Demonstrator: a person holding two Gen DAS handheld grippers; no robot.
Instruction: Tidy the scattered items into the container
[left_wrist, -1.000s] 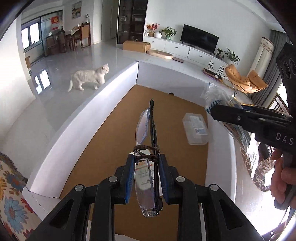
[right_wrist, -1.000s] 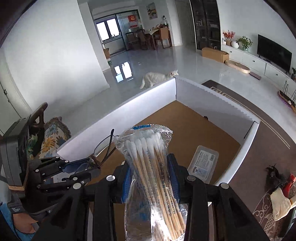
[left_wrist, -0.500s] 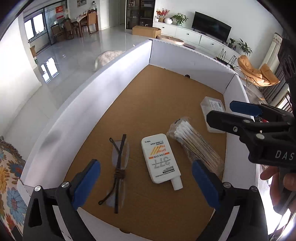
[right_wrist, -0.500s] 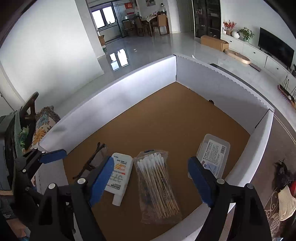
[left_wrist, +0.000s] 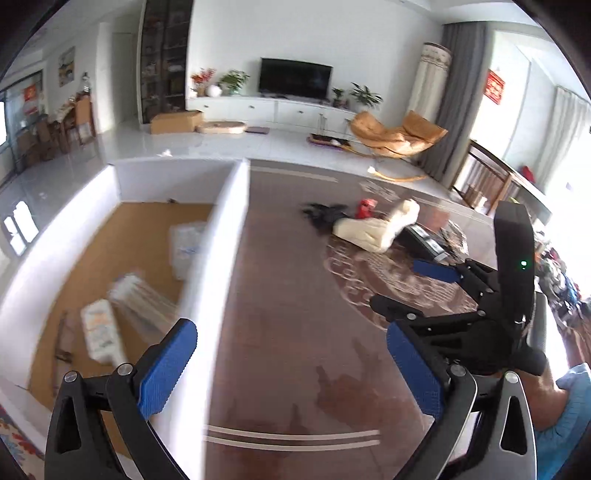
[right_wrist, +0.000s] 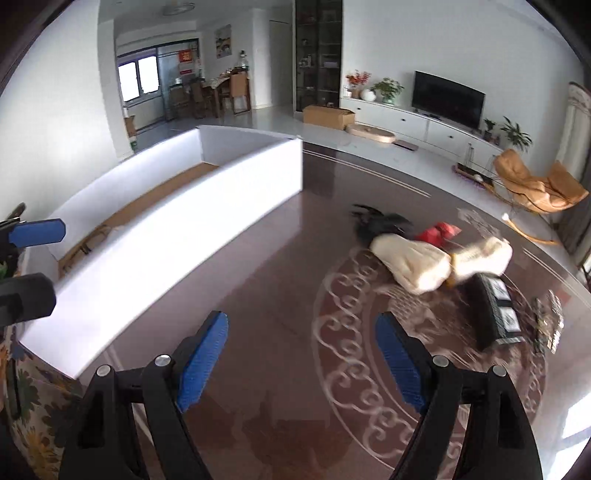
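We are holding the left tool (left_wrist: 291, 354) and right tool (right_wrist: 301, 349) agape, gripping nothing, over the dark desk (right_wrist: 280, 280). The white container (left_wrist: 225, 236) is sitting along the desk's left edge, the swab bag (left_wrist: 142, 299) inside.

You are swinging both grippers away from the white-walled cardboard box (left_wrist: 221, 236) and out over the dark patterned table (left_wrist: 295, 295). Your left gripper (left_wrist: 291, 363), which was gripping the thin-framed glasses (left_wrist: 62, 343) a second ago, is now gaping empty beside the box wall. Your right gripper (right_wrist: 301, 362), having dropped the clear bag of cotton swabs (left_wrist: 140, 299) inside, is now facing the cream cloth bundle (right_wrist: 410, 264), jaws wide.
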